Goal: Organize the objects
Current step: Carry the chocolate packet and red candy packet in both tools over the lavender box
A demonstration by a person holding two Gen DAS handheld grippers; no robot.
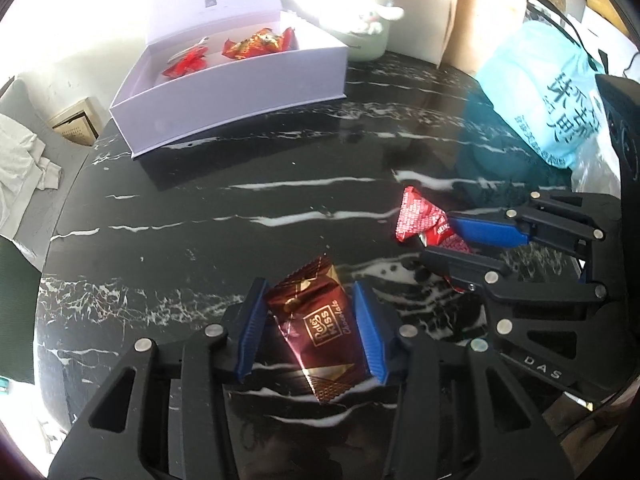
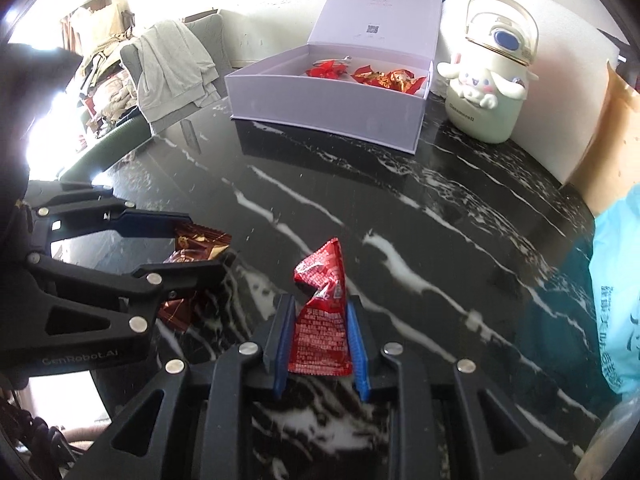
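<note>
My left gripper [image 1: 312, 330] pinches the brown chocolate packet [image 1: 316, 328]; my right gripper [image 2: 320, 344] pinches the red packet [image 2: 322, 320] (both above the marble table [image 2: 400, 208]).

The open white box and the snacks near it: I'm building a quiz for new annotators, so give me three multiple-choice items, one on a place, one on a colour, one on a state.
1. Where do the red-wrapped snacks already put away lie?
A. inside the white box
B. on the blue bag
C. under the mug

2. What colour is the wrapper of the chocolate packet between the fingers of the left hand-held gripper?
A. green
B. dark brown
C. white

3. What is the state of the right hand-held gripper?
A. open and empty
B. out of view
C. closed on the red sachet

Answers: 1 A, the red wrappers sit inside the box walls under the raised lid. 2 B, the packet is brown with gold corners. 3 C, both blue pads press the sachet's sides.
</note>
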